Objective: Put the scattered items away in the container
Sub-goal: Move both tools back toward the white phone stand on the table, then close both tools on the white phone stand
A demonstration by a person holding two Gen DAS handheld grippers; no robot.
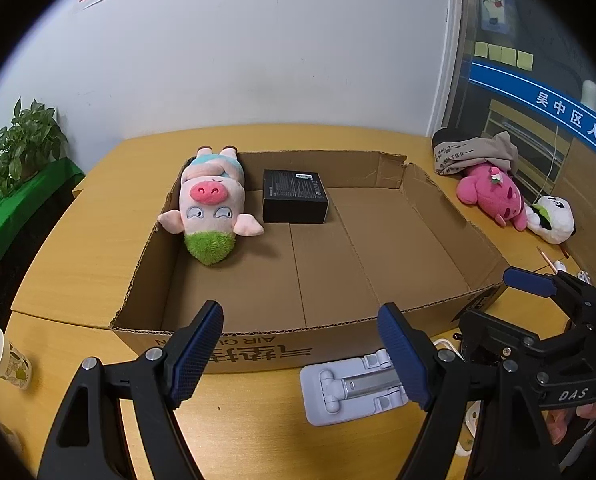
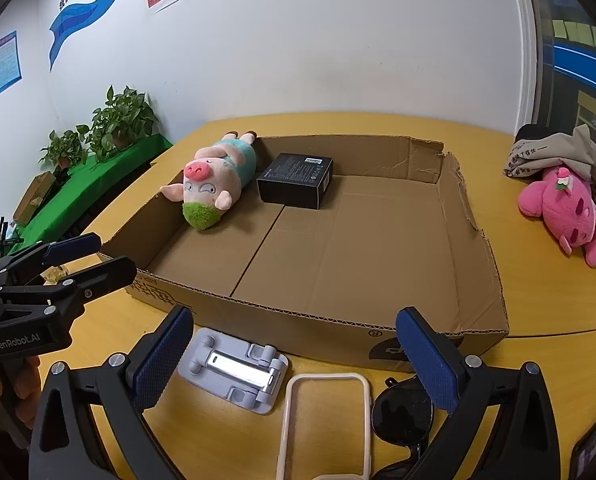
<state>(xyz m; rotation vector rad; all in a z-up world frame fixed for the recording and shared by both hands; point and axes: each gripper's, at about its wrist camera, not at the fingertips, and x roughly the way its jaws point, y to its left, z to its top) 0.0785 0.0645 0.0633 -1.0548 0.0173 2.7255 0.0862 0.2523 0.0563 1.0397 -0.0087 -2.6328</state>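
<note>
**A:** Nearest my lenses: my own blue pads. My left gripper [image 1: 300,334] is spread wide with nothing between the jaws. My right gripper [image 2: 294,346] is the same, wide and empty. Each also shows in the other's view, off to the side.

**B:** What lies just under them?

**A:** Taking the cardboard box [image 2: 474,240] as landmark: on the near side of its front wall, on the yellow table [image 2: 538,288], lies a folded grey phone stand [image 2: 234,372]. In the left view the stand [image 1: 354,388] sits partly behind my right-hand pad. Beside it, further along the front wall, lie a cream phone bumper frame [image 2: 324,420] and black sunglasses [image 2: 402,408], frame and glasses nearly touching.

**B:** Inside the box?

**A:** Two things, both toward the far left corner. A plush pig [image 1: 210,204] with a green tuft lies on its back against the left wall, tuft toward me. Just right of it, a black carton [image 1: 296,196] rests flat on the floor of the box.

**B:** Outside it?

**A:** Beyond the right wall, well apart from it: a pink plush [image 2: 562,212] with a beige printed cloth [image 2: 554,156] bunched behind it, and a white panda toy [image 1: 554,218] touching the pink one. Off the front left corner, a paper cup [image 1: 6,360] lies tipped on its side. A copper-coloured stick [image 1: 548,260] lies past the front right corner; what it is, I cannot tell.
</note>
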